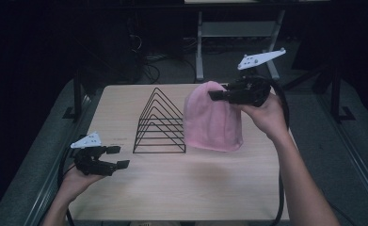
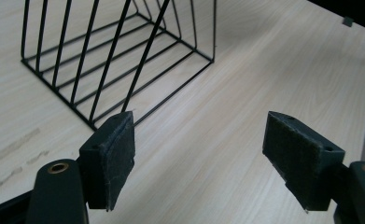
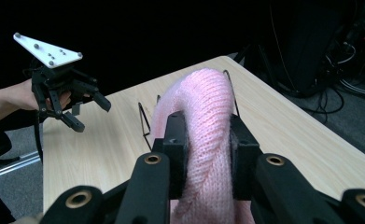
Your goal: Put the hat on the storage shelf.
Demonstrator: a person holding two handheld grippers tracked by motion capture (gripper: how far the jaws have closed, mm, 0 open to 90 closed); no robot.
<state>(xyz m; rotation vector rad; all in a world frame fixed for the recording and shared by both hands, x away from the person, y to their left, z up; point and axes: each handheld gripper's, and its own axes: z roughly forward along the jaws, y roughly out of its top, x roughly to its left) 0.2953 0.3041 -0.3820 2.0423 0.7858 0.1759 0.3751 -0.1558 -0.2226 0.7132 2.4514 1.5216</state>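
The right gripper point(image 1: 213, 95), upper right of the high view, is clenched on the top of a pink hat point(image 1: 213, 123) hanging down to the counter point(image 1: 181, 188) beside a wire rack point(image 1: 159, 123). The left gripper point(image 1: 117, 157), lower left, is released and holds nothing.

A light wooden table point(image 1: 196, 188) stands on grey floor point(image 1: 313, 108) in a dim room. Beyond the claws, a grey metal frame point(image 1: 199, 47) and loose cables point(image 1: 148, 70) sit in darkness.
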